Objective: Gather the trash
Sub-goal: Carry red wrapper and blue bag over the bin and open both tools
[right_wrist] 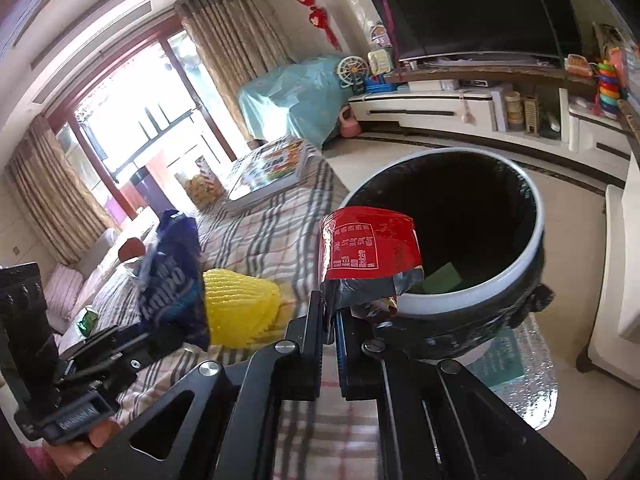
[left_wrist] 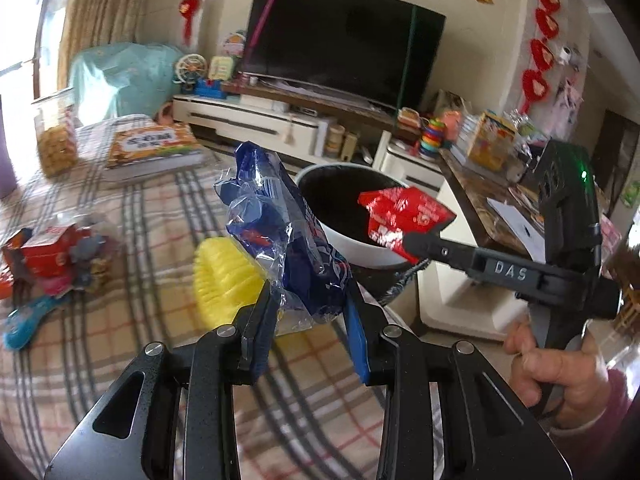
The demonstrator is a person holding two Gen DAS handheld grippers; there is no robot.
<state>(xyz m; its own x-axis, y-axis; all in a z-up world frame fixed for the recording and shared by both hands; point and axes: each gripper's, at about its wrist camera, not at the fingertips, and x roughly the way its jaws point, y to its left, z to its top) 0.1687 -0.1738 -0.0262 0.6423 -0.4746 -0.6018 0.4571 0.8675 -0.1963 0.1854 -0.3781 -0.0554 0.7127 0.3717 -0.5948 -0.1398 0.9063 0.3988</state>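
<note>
Seen from the left wrist, the left gripper (left_wrist: pixel 308 300) is clamped on a crumpled blue plastic wrapper (left_wrist: pixel 280 228), which stands up between its two black fingers above the plaid tablecloth (left_wrist: pixel 132 240). Just behind the wrapper lies a yellow foam net (left_wrist: pixel 226 280) on the cloth, and beyond it sits the white-rimmed trash bin (left_wrist: pixel 352 244) with its black liner. The right gripper (left_wrist: pixel 412 244) reaches in from the right side, its jaws pinched together on a red wrapper (left_wrist: pixel 400 216) held over the near edge of the bin; a hand (left_wrist: pixel 560 376) grips its handle. More scraps of trash (left_wrist: pixel 56 260) lie at the left of the cloth. From the right wrist, the right gripper (right_wrist: pixel 329 320) holds the red wrapper (right_wrist: pixel 368 248) upright, just in front of the bin's rim (right_wrist: pixel 472 292). The left gripper (right_wrist: pixel 160 340) with the blue wrapper (right_wrist: pixel 172 276) is at the left, touching or just beside the yellow foam net (right_wrist: pixel 240 308).
</note>
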